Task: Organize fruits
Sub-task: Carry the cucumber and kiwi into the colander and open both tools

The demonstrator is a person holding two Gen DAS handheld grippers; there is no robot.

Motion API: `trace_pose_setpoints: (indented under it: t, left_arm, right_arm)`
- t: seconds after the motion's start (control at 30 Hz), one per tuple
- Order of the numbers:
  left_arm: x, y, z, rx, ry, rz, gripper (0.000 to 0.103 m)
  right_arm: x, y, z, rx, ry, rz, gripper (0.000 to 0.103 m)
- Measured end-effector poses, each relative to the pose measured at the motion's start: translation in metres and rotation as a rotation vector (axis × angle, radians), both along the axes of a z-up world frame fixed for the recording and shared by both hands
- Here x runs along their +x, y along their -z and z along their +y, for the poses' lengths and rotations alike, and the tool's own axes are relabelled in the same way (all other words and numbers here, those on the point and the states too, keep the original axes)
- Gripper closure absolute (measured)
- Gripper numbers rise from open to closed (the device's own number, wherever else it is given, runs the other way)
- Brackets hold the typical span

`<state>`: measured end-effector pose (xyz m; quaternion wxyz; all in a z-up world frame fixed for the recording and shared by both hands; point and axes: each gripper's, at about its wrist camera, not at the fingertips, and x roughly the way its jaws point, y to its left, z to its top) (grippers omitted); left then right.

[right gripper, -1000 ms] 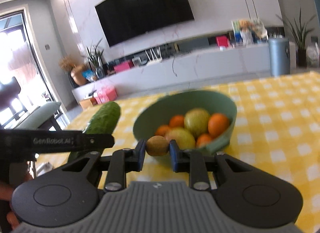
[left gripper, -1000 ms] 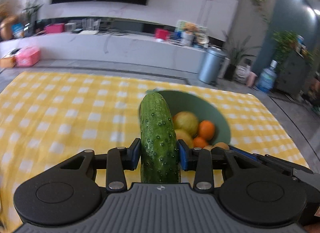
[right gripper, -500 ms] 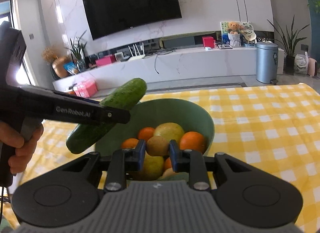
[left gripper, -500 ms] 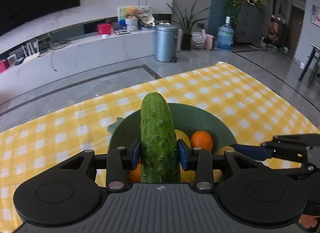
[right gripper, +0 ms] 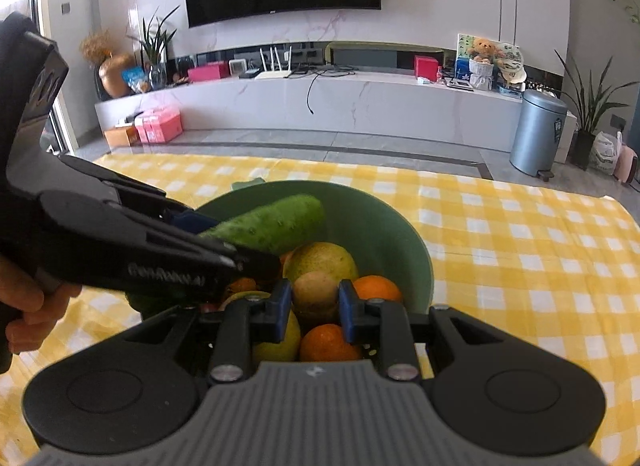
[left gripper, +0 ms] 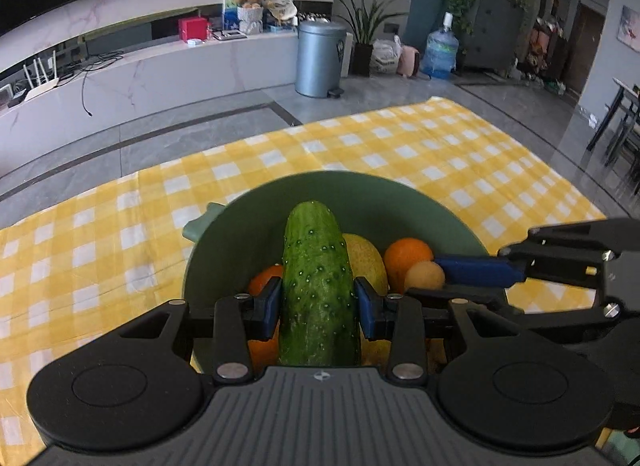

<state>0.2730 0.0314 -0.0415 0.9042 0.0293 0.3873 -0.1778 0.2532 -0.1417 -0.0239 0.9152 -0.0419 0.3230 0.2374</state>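
Black tool (blue pads)

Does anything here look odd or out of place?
Nothing is spilled or damaged. One oddity: the left gripper holds a cucumber over the bowl of fruit, where everything else is oranges and yellow fruit.

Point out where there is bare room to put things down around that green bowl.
Free: the checked cloth right of the green bowl, the strip behind it up to the cloth's far edge, and the cloth left of it in the left wrist view. Crowded: the bowl itself, piled with fruit, with the left gripper and right gripper both over it.
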Motion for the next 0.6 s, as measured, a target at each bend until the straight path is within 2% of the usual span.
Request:
trace_pose_setpoints:
  t: [0.23,0.43,0.5,0.6]
  left_arm:
    - [-0.002,-0.004,0.012,-0.041,-0.036,-0.010,0.060]
    - [-0.009,-0.016,0.021,-0.052,-0.083,-0.044,0.045]
    - [-0.014,-0.021,0.025,-0.063,-0.090,-0.050,0.041]
    - [-0.023,-0.030,0.028,-0.083,-0.103,-0.072,0.033]
  right_arm:
    - [0.004,0.006,0.000,-0.026,-0.005,0.024,0.081]
    - [0.005,0.000,0.004,-0.040,-0.026,0.035,0.081]
    - [0.007,-0.003,0.003,-0.011,-0.031,0.073,0.081]
    - [0.010,-0.007,-0.001,0.060,-0.047,0.184,0.081]
